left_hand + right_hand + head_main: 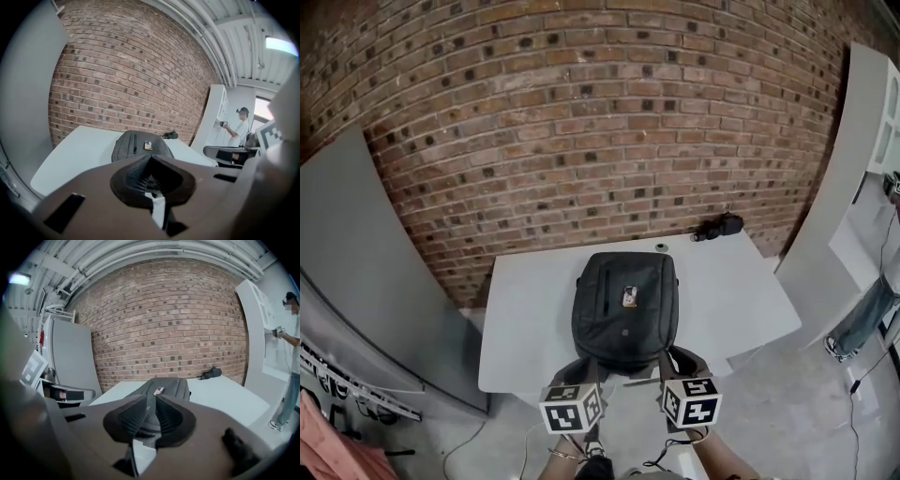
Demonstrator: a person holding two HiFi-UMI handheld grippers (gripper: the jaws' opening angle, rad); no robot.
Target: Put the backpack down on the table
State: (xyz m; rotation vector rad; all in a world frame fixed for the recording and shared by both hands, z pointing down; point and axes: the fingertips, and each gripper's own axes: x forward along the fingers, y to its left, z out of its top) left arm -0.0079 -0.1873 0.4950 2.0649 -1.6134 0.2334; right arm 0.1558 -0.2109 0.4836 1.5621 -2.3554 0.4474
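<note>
Pretty simple here: left gripper (151,159) and right gripper (152,398) are both seen with jaws pressed together, nothing caught between them. The backpack (625,309) is already laid flat on the table (525,319), straight ahead of and below both. Its long axis runs away from them, straps (675,361) nearest, and neither gripper looks closer.
</note>
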